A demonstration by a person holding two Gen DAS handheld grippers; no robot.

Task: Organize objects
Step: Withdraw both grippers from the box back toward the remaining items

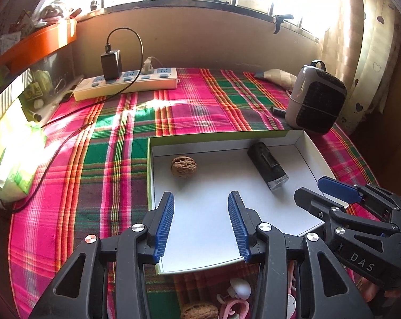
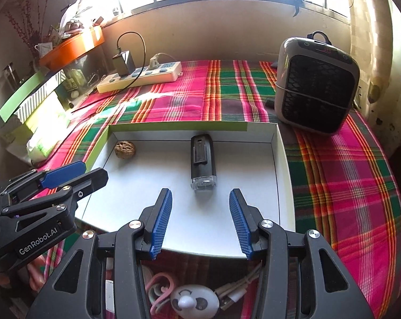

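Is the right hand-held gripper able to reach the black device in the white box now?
Probably yes. The right hand-held gripper is open and empty, pointing at the black device, which lies alone in the open box; the walnut sits far aside.

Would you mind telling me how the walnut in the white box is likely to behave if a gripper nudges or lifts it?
The walnut looks rounded, so a nudge would probably roll it across the smooth floor of the white box. Its wrinkled shell should give ridged pads some purchase. It appears hard and probably light.
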